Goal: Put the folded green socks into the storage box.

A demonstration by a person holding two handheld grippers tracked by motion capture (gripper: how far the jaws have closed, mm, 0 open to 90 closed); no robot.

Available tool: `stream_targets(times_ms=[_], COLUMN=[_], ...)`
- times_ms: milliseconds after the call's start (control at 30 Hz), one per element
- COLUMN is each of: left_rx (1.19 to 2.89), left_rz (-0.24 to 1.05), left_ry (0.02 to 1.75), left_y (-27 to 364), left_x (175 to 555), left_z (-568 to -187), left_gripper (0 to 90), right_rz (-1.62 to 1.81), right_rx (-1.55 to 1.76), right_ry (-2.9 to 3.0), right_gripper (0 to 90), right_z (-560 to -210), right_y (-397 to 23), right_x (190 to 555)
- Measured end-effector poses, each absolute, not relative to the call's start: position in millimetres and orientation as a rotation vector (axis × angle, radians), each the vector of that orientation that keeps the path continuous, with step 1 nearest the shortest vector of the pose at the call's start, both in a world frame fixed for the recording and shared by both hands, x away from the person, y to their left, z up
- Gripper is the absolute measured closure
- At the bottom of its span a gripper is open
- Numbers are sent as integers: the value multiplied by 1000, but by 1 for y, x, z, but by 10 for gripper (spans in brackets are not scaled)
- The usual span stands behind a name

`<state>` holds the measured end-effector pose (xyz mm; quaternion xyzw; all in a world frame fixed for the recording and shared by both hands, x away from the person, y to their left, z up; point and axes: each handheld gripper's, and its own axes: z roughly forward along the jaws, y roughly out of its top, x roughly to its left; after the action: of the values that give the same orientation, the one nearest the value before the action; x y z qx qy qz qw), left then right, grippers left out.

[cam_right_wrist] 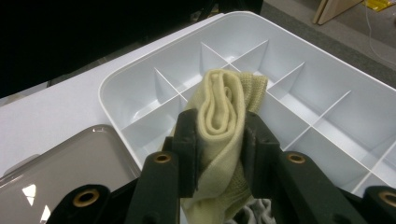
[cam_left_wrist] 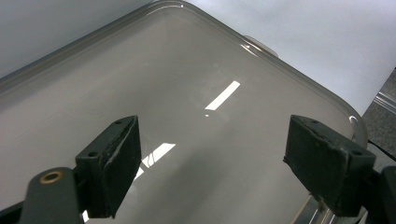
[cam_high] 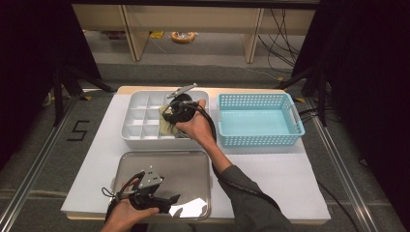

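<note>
High view, nearest: the left gripper (cam_high: 167, 200) rests low over the flat, shiny grey metal tray (cam_high: 193, 164) at the table's near edge, and the person's left hand (cam_high: 123, 215) grips its body.
Left gripper view: its two black jaws stand wide apart with nothing between them; beneath them lies the bare reflective tray (cam_left_wrist: 196, 70).
Step in hand: judged from the frames, carrying a folded cloth to a slot of the divided box, the other hand waiting idle.
Right gripper view: the right gripper (cam_right_wrist: 219, 140) is clamped on a rolled, pale yellow knitted cloth (cam_right_wrist: 222, 105), one pad pressing each side; the roll stands up out of the jaws, and some grey knit fabric (cam_right_wrist: 254, 212) peeps out below it.
Cloth's place: held above the white plastic organiser box with rows of small compartments (cam_right_wrist: 299, 60), clear of the dividers; which compartment lies under it I cannot tell.
High view, farther: the right gripper (cam_high: 169, 116) hangs over the box's (cam_high: 140, 104) middle-right part.
Next move calls for: picking a free compartment, lining the roll up with its walls, lowering it inside, then parting the jaws.
Farthest: a light blue perforated plastic basket (cam_high: 258, 99) sits just right of the box.
</note>
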<state>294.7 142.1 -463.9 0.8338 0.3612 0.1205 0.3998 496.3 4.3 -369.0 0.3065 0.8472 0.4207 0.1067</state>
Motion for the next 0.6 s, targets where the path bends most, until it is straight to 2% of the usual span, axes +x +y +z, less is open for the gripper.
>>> stream_targets(times_ms=[600], left_rx=[2125], left_rz=[295], left_ry=[909], left_y=[141], left_x=[293], left_z=[-466], left_gripper=[178], right_rz=[1059], right_rx=[924], right_ry=[2515], right_gripper=[706], right_z=[-399], right_y=[25], right_x=[516])
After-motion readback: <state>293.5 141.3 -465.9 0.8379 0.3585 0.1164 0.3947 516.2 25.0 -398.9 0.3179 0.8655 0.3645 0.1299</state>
